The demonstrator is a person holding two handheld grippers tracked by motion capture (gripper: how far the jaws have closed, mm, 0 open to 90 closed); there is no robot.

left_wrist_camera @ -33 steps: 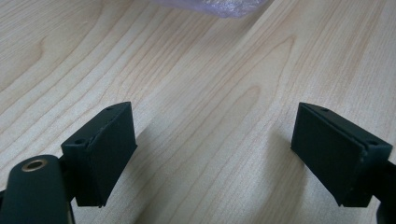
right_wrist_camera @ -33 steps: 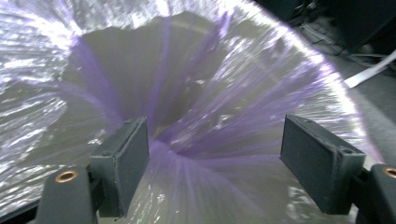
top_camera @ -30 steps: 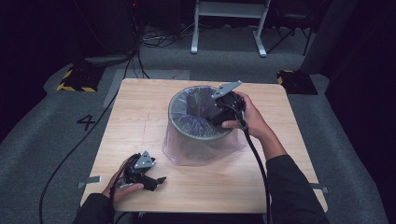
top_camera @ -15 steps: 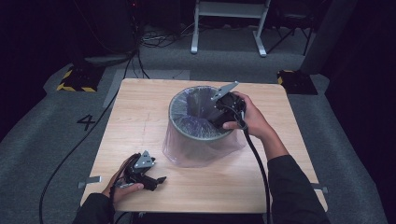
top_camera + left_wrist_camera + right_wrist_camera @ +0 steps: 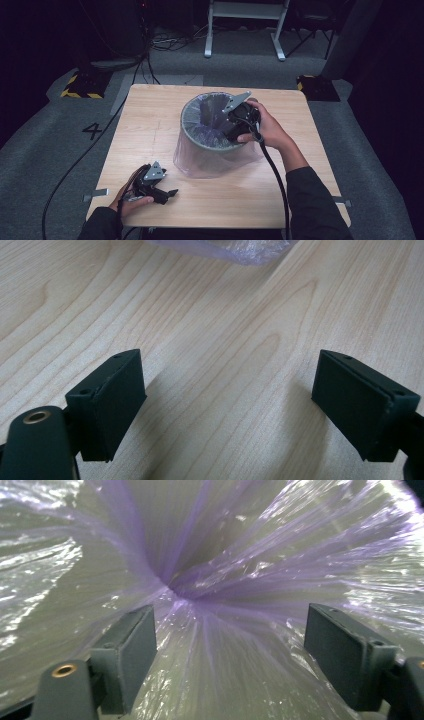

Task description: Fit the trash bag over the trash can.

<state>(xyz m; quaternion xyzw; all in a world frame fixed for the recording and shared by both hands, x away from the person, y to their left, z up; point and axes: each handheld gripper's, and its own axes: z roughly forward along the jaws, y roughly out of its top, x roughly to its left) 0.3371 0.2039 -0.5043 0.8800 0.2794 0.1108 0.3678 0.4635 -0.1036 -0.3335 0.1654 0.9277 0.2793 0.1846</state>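
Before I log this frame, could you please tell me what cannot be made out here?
- High view: the right gripper has its jaws inside the bin, hidden by its own body and the hand.
- Right gripper view: the bag covers the bin's bottom.
- Left gripper view: the bag is cut off by the top edge, above the open left gripper.

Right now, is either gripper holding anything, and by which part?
Nothing is held. The right gripper hangs open inside the thin purple plastic bag; the left gripper rests open on the wooden table.
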